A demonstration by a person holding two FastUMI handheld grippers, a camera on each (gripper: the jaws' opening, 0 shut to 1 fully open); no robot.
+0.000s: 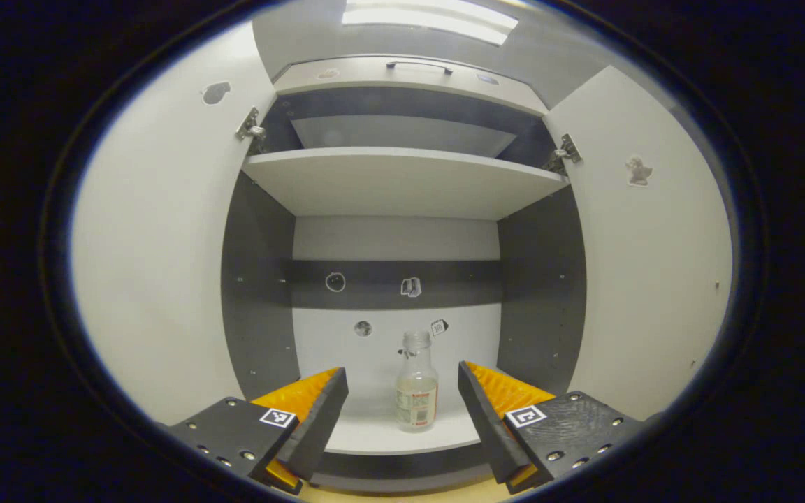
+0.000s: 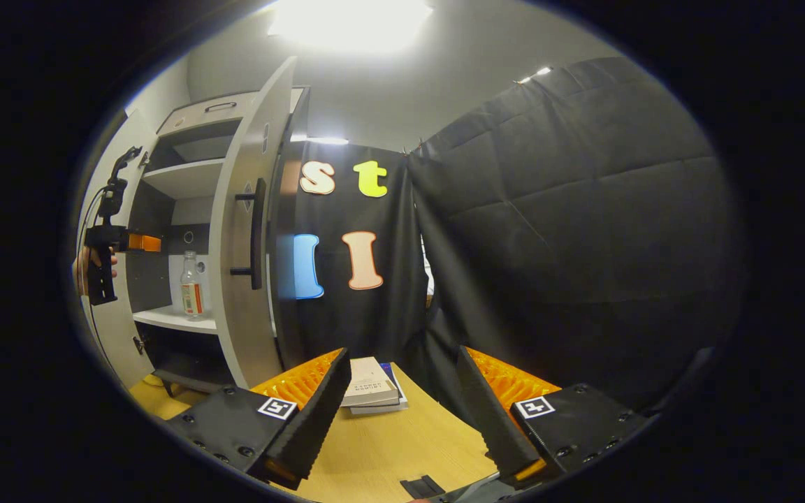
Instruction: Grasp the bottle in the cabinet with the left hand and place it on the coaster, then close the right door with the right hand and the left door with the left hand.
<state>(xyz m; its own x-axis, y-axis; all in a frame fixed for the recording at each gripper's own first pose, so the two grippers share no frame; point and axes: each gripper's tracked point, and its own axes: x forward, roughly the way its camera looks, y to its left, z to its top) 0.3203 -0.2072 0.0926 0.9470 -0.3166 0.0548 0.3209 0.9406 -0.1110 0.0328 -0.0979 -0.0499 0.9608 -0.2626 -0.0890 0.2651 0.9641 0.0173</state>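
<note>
A clear glass bottle [image 1: 416,383] with a label and no cap stands upright on the cabinet's lower shelf [image 1: 374,433]. My left gripper [image 1: 402,412] is open just in front of the shelf, its fingers to either side of the bottle and short of it. Both cabinet doors are swung open, the left door [image 1: 158,265] and the right door [image 1: 654,265]. In the right gripper view the bottle [image 2: 191,286] shows inside the cabinet, with the left gripper [image 2: 140,242] held by a hand at cabinet height. My right gripper [image 2: 399,412] is open over the wooden table, holding nothing.
The right door [image 2: 249,237] with its dark bar handle [image 2: 257,234] stands edge-on toward the right gripper. A small stack of books [image 2: 371,385] lies on the wooden table [image 2: 388,447]. An upper shelf [image 1: 402,178] spans the cabinet above the bottle.
</note>
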